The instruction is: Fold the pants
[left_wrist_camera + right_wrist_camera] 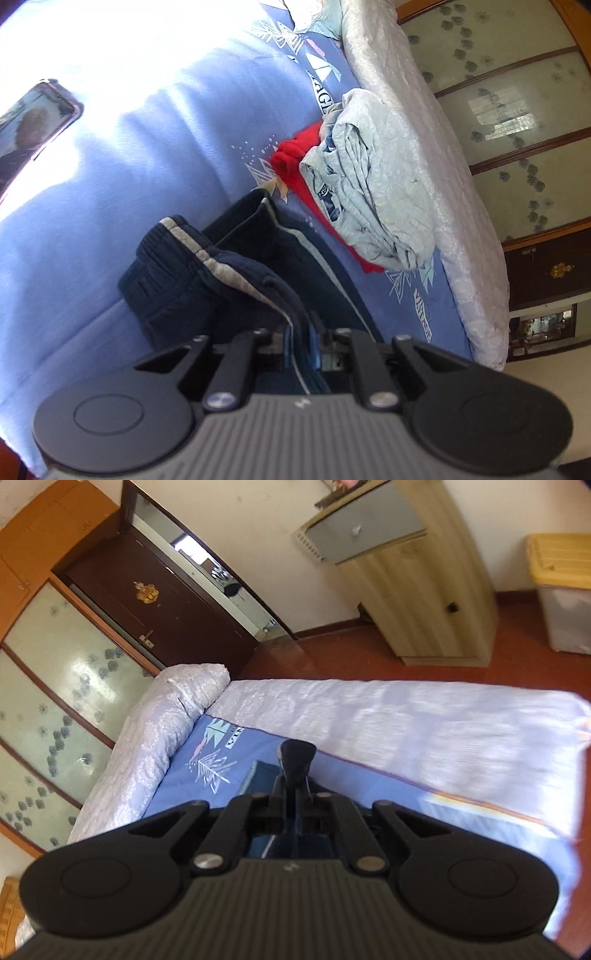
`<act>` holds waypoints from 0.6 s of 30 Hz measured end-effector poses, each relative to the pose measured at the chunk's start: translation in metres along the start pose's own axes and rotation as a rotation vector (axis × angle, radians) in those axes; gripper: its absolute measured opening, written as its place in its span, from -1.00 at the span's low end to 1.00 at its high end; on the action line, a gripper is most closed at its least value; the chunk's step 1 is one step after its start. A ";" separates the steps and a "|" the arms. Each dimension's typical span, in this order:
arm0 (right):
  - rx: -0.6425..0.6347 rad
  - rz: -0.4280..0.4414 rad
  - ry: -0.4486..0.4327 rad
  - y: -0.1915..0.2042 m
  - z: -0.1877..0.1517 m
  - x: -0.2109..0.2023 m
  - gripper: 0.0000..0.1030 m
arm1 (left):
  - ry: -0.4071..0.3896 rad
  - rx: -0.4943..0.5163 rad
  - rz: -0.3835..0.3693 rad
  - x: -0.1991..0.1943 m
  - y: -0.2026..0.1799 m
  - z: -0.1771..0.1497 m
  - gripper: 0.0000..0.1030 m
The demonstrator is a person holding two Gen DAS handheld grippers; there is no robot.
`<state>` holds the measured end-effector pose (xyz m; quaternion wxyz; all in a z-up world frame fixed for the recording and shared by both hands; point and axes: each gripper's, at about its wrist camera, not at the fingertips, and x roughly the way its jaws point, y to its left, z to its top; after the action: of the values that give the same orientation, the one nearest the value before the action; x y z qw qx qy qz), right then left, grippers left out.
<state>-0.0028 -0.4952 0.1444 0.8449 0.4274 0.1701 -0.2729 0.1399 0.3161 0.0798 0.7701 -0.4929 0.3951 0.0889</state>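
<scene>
Blue bedsheet carries soft, limp navy pants, beside a folded pile. Left gripper pinches a striped edge; right gripper, fingers together, apparently nips dark cloth. Light fabric sags, so hold hems or waistband.

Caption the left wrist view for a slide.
Left gripper shut on navy pants over the blue sheet, folded clothes beyond.

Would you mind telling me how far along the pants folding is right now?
Done: a folded grey garment and a red one already lie stacked on the blue bedsheet. In hand: the navy pants are pinched by the left gripper; the right gripper is shut on dark fabric. Left: finishing this fold and laying them flat.
</scene>
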 end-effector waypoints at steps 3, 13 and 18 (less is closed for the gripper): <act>0.023 -0.048 0.031 0.023 0.003 0.059 -0.88 | 0.002 -0.012 0.050 0.049 -0.025 0.021 -0.82; -0.042 -0.162 0.089 0.082 -0.008 0.224 -0.88 | 0.012 -0.073 0.118 0.161 -0.049 0.064 -0.82; -0.136 -0.209 0.061 0.103 -0.023 0.271 -0.77 | -0.016 -0.008 0.202 0.196 -0.061 0.067 -0.59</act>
<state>0.2739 -0.5122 0.0548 0.8334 0.3570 0.2574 -0.3343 0.3381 0.2917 -0.0015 0.7583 -0.4530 0.4362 0.1718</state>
